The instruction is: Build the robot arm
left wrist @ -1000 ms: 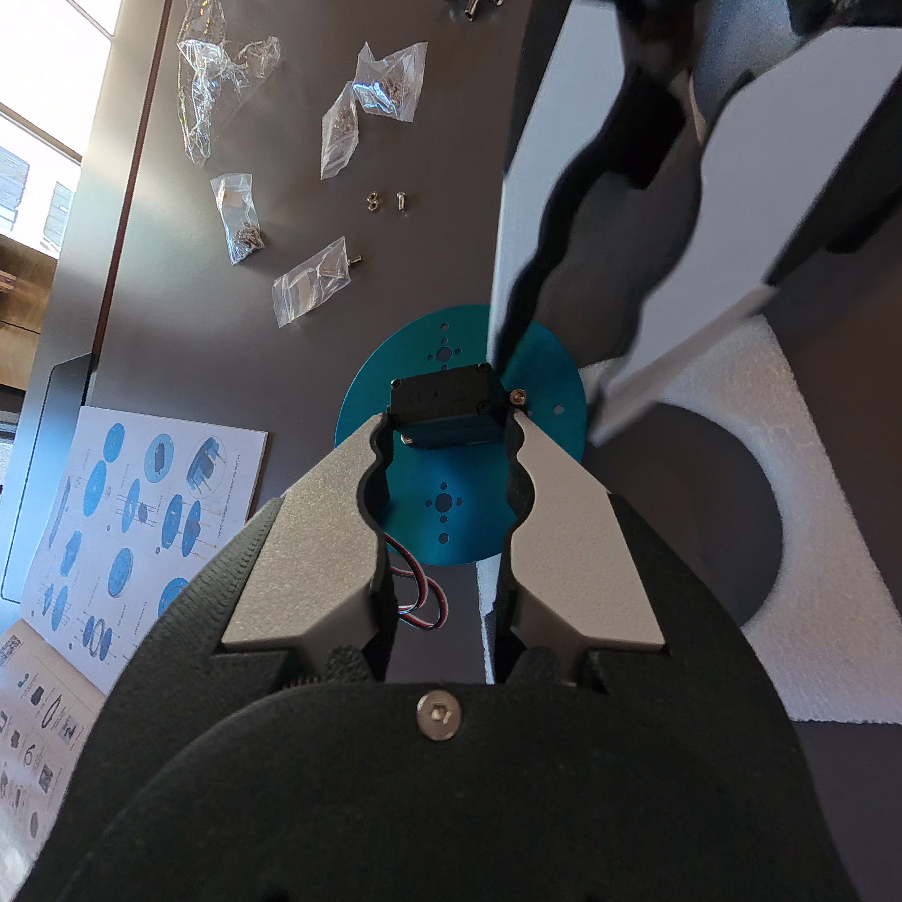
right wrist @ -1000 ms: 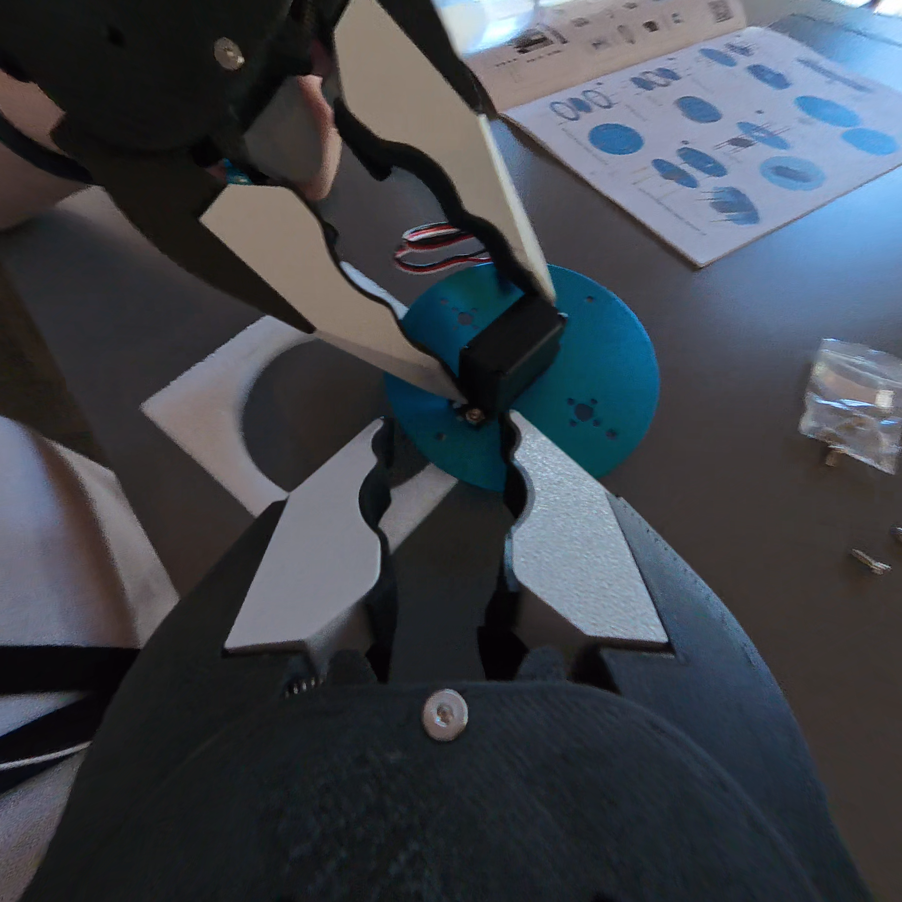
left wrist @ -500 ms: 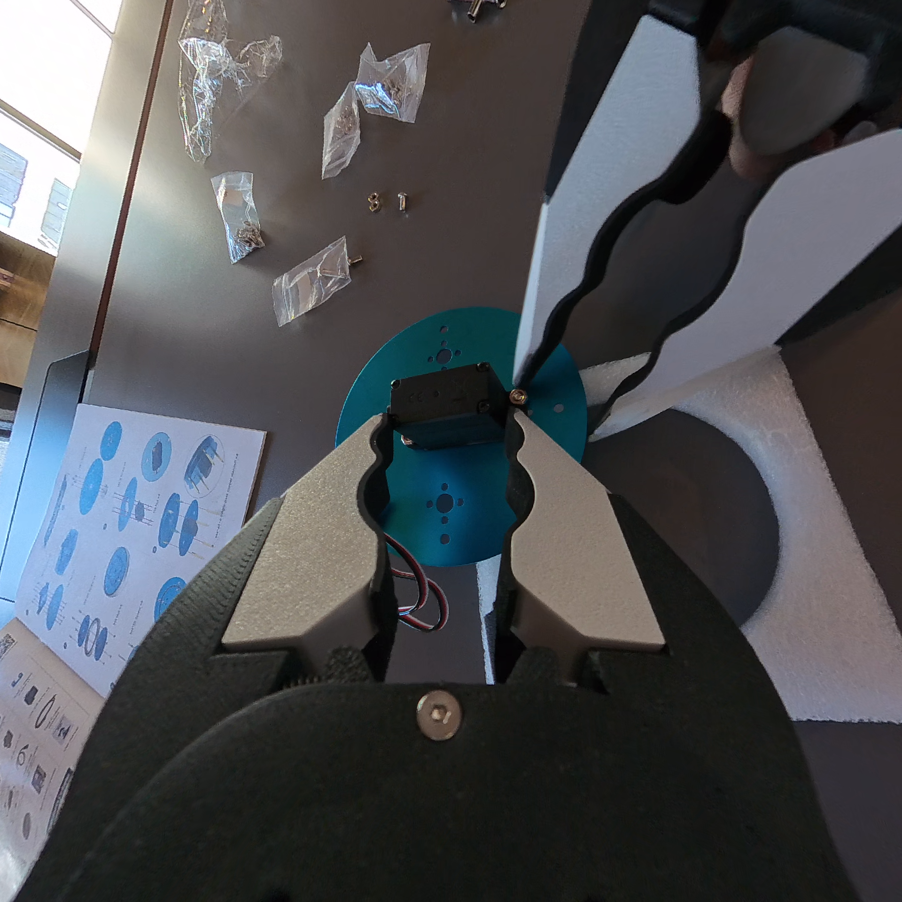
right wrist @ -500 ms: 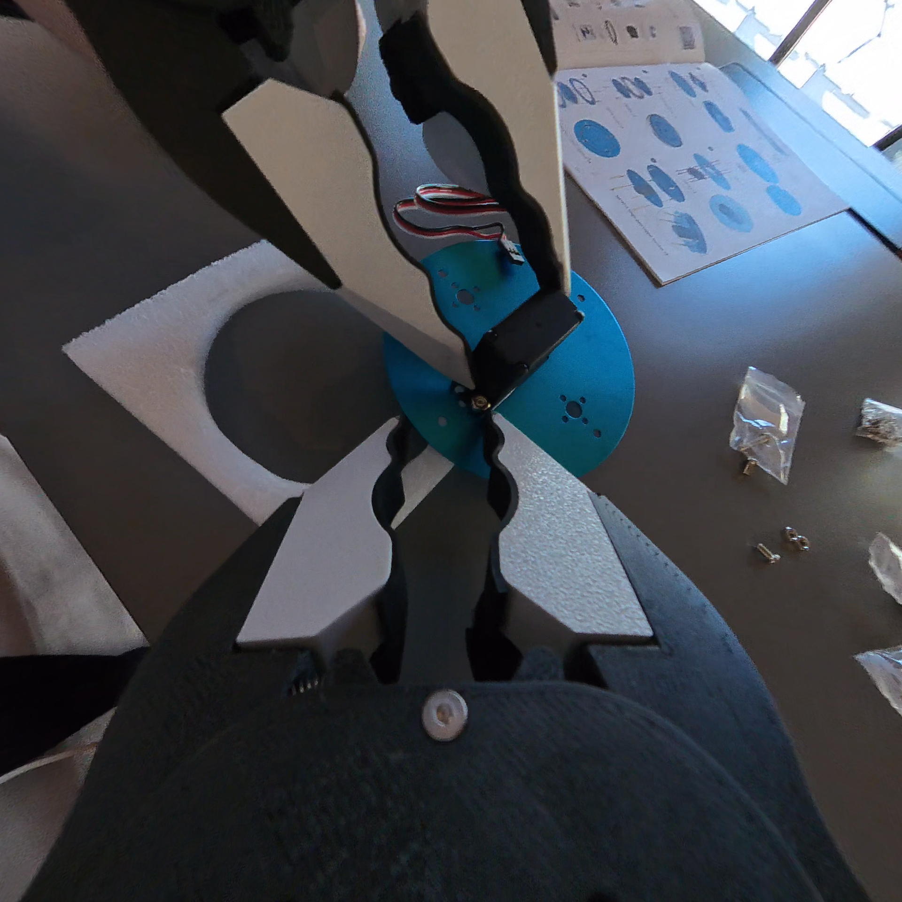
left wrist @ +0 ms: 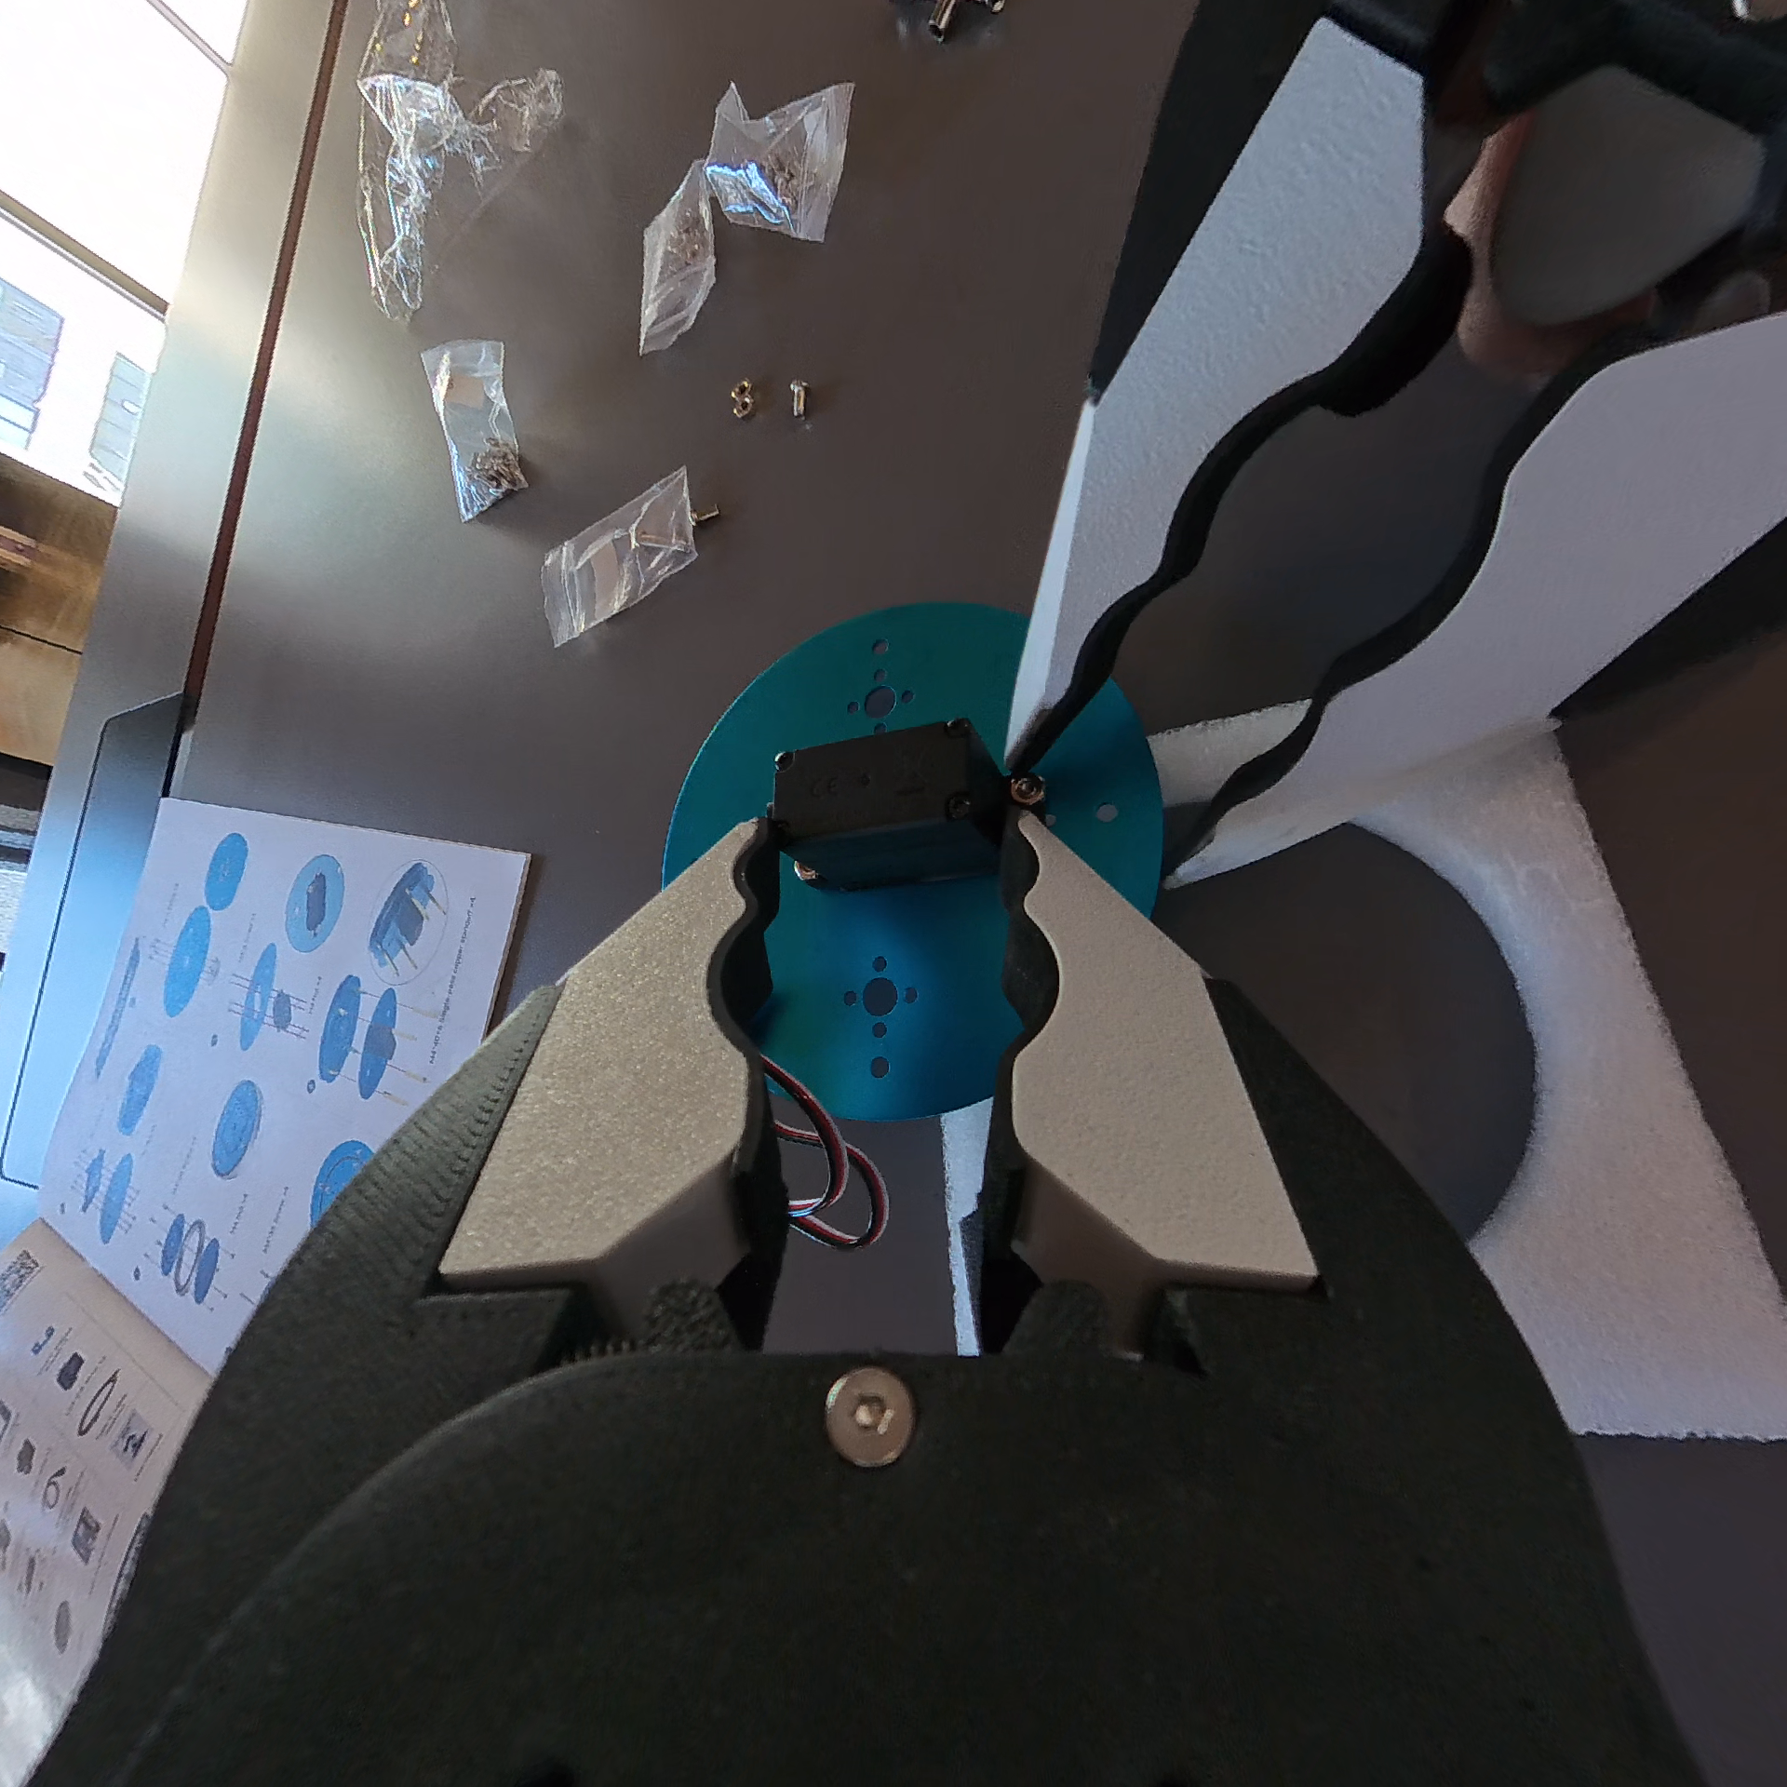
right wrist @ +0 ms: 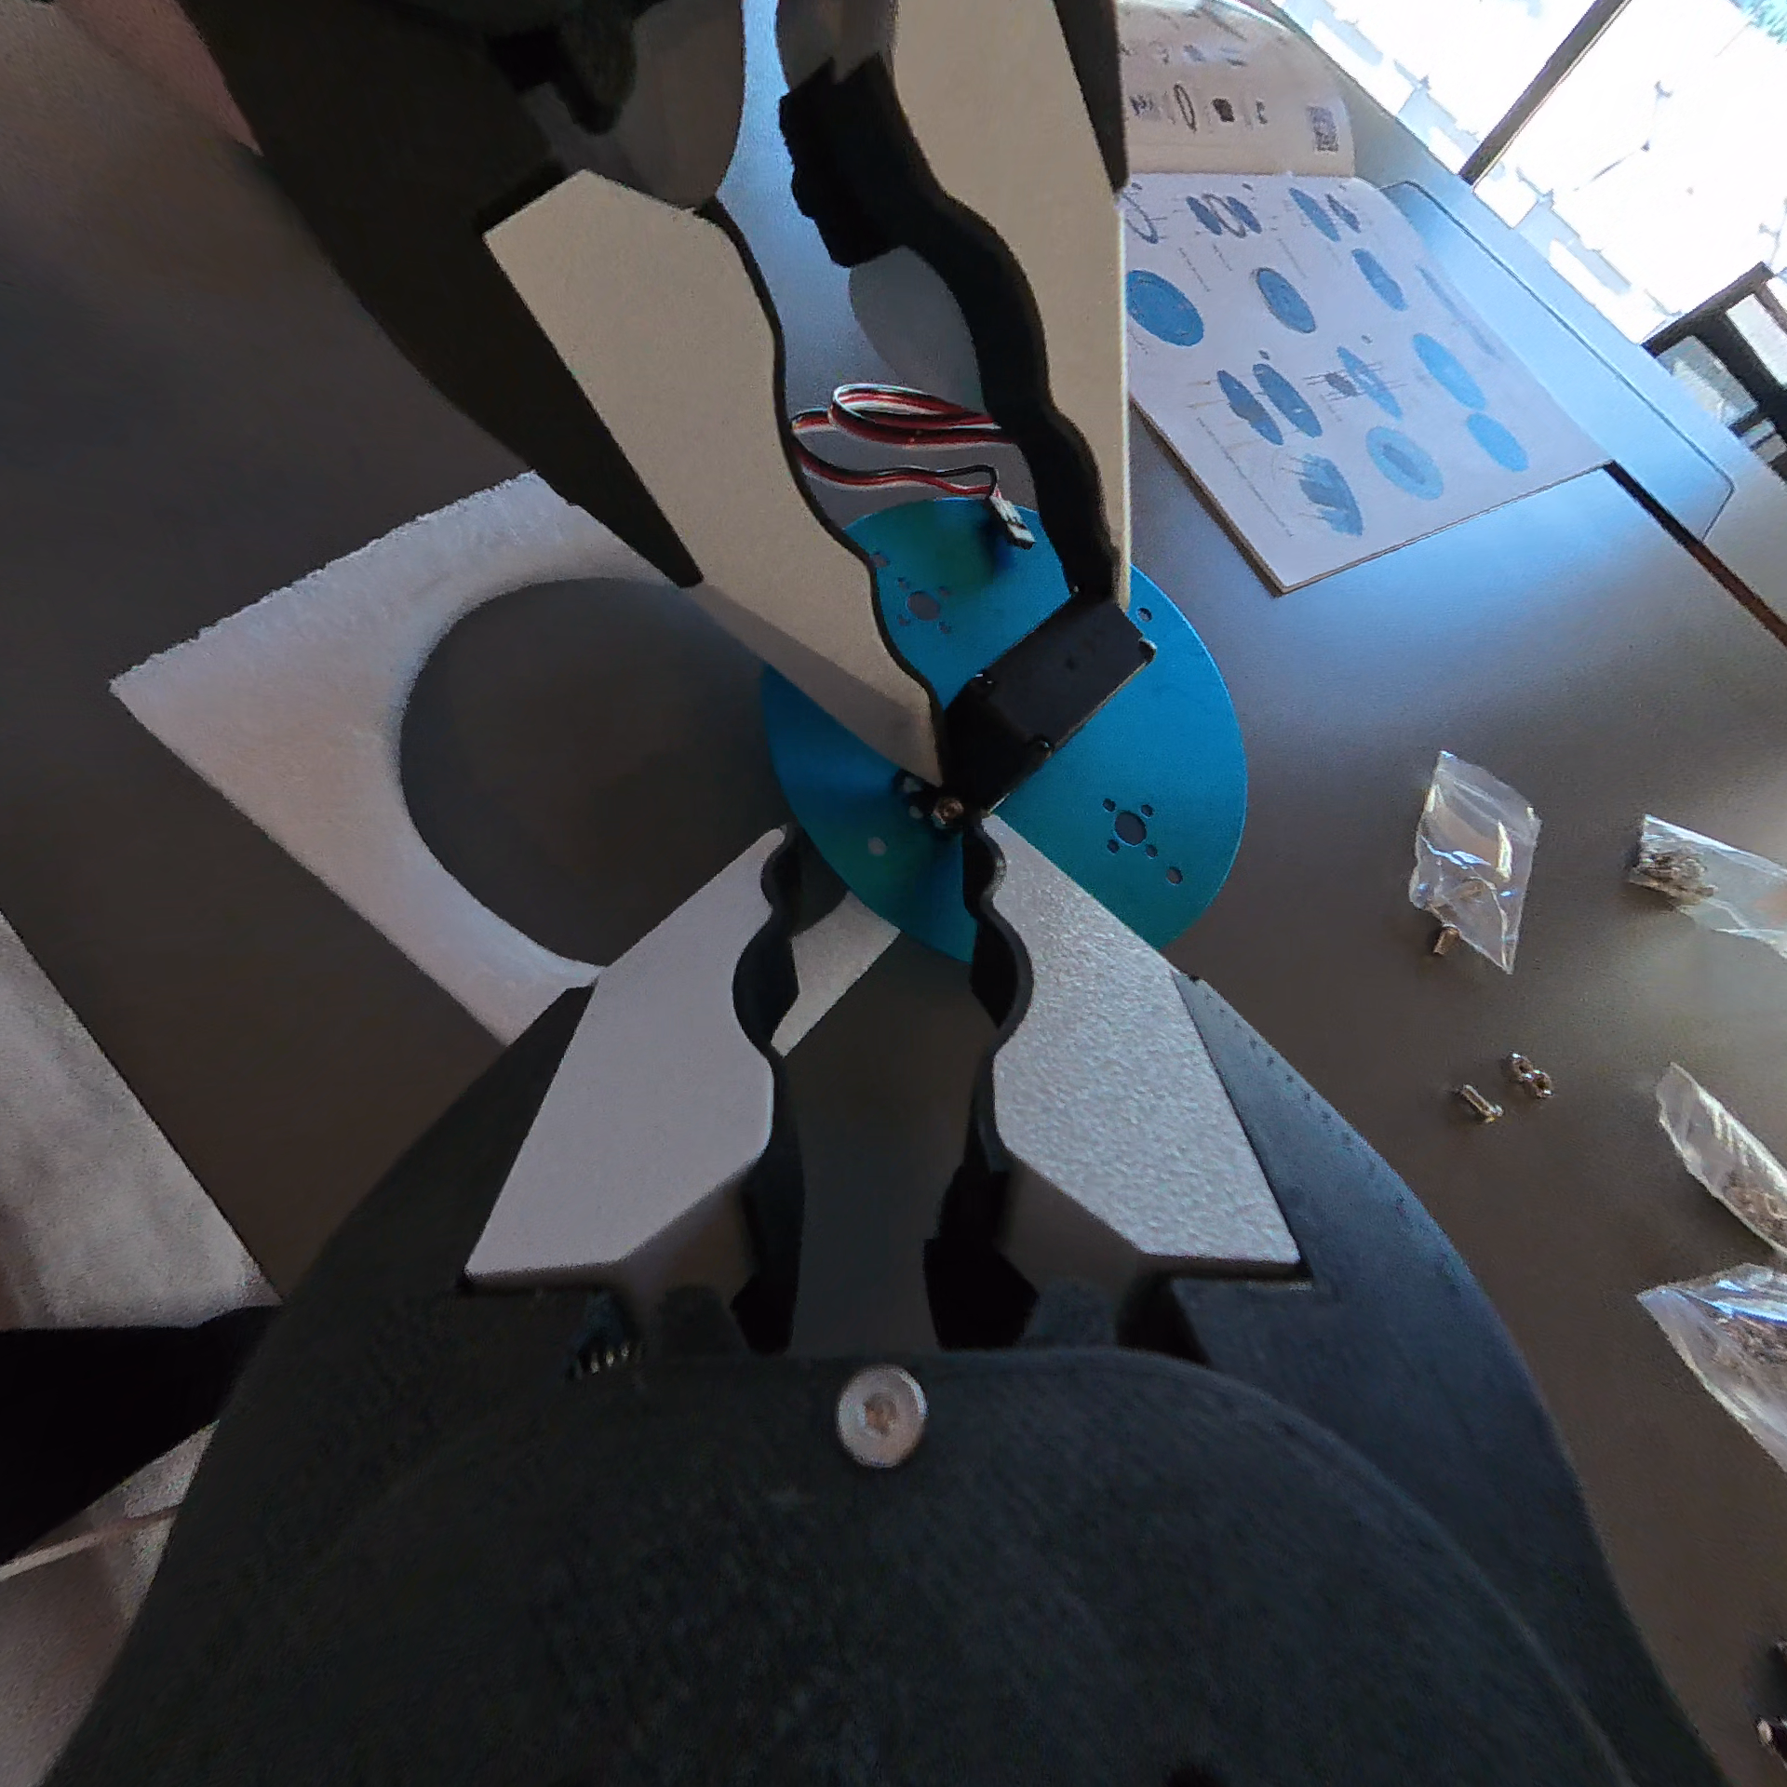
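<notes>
A black servo motor [left wrist: 885, 798] stands on a blue round plate [left wrist: 909, 977] on the dark table. My left gripper [left wrist: 885, 827] is shut on the servo's two sides. Its red, white and black wires [left wrist: 832, 1189] trail under the fingers. A small screw [left wrist: 1025, 790] sits at the servo's right corner. My right gripper [right wrist: 875, 839] is open, with one fingertip [right wrist: 979, 836] right next to that screw [right wrist: 952, 807]. From this side the left gripper [right wrist: 1015, 682] comes down onto the servo [right wrist: 1049, 691] on the plate [right wrist: 1141, 832]. The right gripper [left wrist: 1102, 812] enters the left wrist view from the upper right.
A white foam sheet with a round hole [left wrist: 1596, 1160] lies against the plate, also in the right wrist view [right wrist: 319, 677]. A printed sheet [left wrist: 290, 1015] lies left. Small plastic bags of hardware [left wrist: 619, 561] and loose screws [left wrist: 769, 398] lie beyond the plate.
The right gripper has swung round and tilted, and its fingertip now rests beside the screw at the servo's corner. The left gripper stays shut on the servo and has not moved.
</notes>
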Demonstrator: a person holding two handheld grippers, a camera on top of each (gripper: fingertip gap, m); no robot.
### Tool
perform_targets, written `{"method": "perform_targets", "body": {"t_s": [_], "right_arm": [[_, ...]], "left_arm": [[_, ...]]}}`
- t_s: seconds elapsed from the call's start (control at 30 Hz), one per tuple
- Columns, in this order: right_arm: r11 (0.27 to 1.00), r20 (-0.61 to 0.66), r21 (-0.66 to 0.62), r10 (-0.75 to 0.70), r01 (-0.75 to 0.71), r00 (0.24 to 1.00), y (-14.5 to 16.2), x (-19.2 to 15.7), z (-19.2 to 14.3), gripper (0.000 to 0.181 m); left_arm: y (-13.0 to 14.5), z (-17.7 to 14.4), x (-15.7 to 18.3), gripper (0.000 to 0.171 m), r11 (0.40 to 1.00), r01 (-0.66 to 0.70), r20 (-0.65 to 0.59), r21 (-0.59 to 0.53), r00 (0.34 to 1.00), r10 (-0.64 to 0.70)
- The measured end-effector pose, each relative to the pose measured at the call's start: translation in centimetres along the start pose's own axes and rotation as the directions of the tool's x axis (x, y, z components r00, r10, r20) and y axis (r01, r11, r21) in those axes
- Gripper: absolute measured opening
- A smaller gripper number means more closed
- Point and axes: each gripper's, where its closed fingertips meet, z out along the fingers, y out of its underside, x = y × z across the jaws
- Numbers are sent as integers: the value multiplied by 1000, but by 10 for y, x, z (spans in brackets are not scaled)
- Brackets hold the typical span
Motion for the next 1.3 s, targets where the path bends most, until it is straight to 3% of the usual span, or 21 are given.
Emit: {"method": "perform_targets", "body": {"t_s": [0.13, 0.17, 0.23, 0.33, 0.37, 0.47, 0.6, 0.73, 0.87, 0.97, 1.13, 1.17, 1.3], "right_arm": [[999, 7, -5, 42, -42, 999, 2, 0, -3, 25], [999, 33, -3, 48, -47, 998, 2, -5, -4, 14], [999, 16, -6, 50, -50, 999, 2, -4, -5, 15], [997, -43, -6, 74, -75, 996, 3, 10, -3, 49], [997, -30, -6, 81, -81, 996, 3, 10, -1, 51], [997, 42, -17, 81, -80, 996, 2, 0, 1, 33], [999, 0, -18, 39, -39, 999, 3, 0, 0, 30], [998, 5, -15, 60, -60, 998, 3, -4, -4, 15], [988, -22, -26, 151, -152, 988, 5, 10, -1, 51], [991, 53, -23, 135, -134, 989, 2, 0, 1, 34], [999, -34, -24, 37, -38, 999, 3, 0, -1, 26], [999, -5, -10, 33, -33, 999, 1, -6, -3, 11], [998, -12, -18, 64, -64, 998, 3, -4, -4, 12]], "left_arm": [[0, 0, 0, 46, 1000, 8, 1, 2, 1000, -8], [0, 1, -1, 46, 1000, 15, 0, 4, 1000, -15], [-1, 1, -1, 46, 1000, 20, -3, 8, 1000, -20], [0, 0, 0, 46, 1000, 9, 0, 6, 1000, -9], [0, 0, 0, 46, 1000, 6, 2, 4, 1000, -6], [0, 0, 0, 46, 1000, 4, 3, 3, 1000, -4], [0, 0, 0, 46, 1000, 6, 4, 3, 1000, -6], [-1, 1, -1, 46, 1000, 23, 1, 11, 1000, -23], [0, 0, 0, 46, 1000, 8, 4, 7, 1000, -8], [0, 0, 0, 46, 1000, -1, 10, 5, 1000, 1], [0, 0, -1, 46, 1000, 11, 9, 4, 1000, -11], [0, 1, -1, 46, 1000, 14, 11, 5, 1000, -14], [0, 1, -2, 46, 999, 34, 2, 12, 999, -34]]}}
